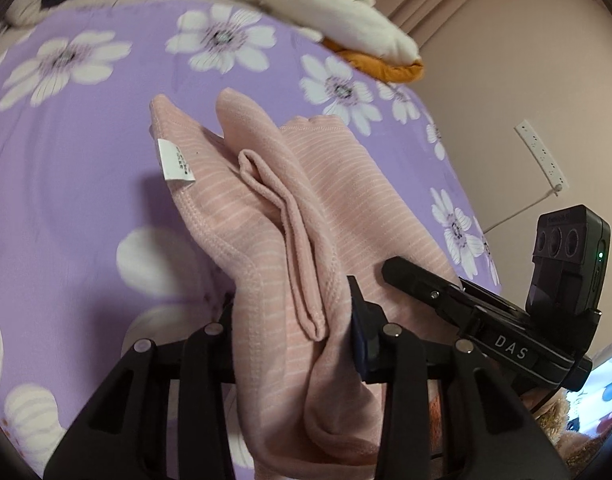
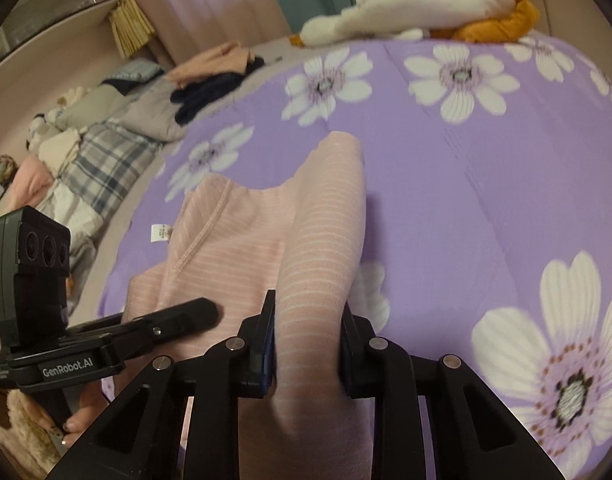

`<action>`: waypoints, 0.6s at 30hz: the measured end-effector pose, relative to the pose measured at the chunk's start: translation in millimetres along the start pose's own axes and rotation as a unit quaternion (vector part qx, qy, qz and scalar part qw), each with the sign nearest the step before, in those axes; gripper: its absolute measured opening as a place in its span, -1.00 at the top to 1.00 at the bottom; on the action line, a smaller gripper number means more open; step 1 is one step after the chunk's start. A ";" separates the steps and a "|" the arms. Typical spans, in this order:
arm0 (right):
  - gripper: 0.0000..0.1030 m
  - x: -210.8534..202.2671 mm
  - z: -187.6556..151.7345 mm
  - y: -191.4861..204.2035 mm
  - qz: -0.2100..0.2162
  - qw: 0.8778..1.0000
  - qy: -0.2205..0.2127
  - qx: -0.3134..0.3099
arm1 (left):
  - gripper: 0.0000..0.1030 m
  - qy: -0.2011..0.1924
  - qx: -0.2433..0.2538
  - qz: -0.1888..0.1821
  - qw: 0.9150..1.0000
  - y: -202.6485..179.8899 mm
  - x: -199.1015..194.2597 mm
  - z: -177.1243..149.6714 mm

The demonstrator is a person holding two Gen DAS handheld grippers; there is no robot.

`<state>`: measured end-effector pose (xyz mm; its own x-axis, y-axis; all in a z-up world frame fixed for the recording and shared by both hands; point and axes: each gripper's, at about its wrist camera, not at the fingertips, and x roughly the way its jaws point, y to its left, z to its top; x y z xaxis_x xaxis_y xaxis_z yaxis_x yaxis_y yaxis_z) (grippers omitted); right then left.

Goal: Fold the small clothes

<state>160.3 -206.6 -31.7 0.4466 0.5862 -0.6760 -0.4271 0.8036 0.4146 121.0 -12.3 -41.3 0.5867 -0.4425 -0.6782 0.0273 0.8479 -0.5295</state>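
Note:
A pink garment with thin white stripes (image 1: 266, 200) lies partly on the purple flowered bed cover (image 1: 66, 160), with a white label (image 1: 174, 160) at its left edge. My left gripper (image 1: 294, 320) is shut on a bunched fold at its near edge, lifted off the cover. In the right wrist view, my right gripper (image 2: 306, 332) is shut on another raised fold of the same garment (image 2: 234, 240). Each tool appears in the other's view: the right one's finger (image 1: 406, 272), and the left one's finger (image 2: 194, 312). A hand holds the left tool.
White and orange clothes (image 2: 418, 0) lie at the far edge of the bed cover (image 2: 466, 160). Dark and peach clothes (image 2: 210, 92) sit on grey and plaid bedding (image 2: 106, 152) to the left. A wall with a power strip (image 1: 540, 152) stands to the right.

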 end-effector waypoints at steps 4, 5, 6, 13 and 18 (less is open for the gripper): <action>0.47 -4.8 19.6 -2.3 -0.011 1.000 -0.023 -0.009 | 0.26 -0.013 0.019 -0.003 1.000 -12.7 7.3 20.6; 0.47 -5.2 25.4 -4.9 -0.015 0.999 -0.029 -0.011 | 0.26 -0.017 0.024 -0.002 1.000 -14.9 9.6 24.8; 0.47 -5.7 28.8 -6.6 -0.017 0.999 -0.034 -0.012 | 0.26 -0.021 0.029 -0.002 0.999 -17.2 12.2 29.6; 0.47 13.5 54.4 -24.8 -0.029 0.998 -0.044 -0.020 | 0.26 -0.024 0.036 0.020 0.999 -13.9 44.5 57.0; 0.47 49.4 59.3 -36.6 -0.040 0.999 -0.009 -0.014 | 0.25 0.001 0.028 0.050 0.998 3.2 75.4 59.4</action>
<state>244.6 -200.9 -44.1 0.4950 0.5217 -0.6948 -0.4112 0.8451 0.3416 213.4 -25.5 -63.9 0.5873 -0.3554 -0.7272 0.0139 0.9027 -0.4300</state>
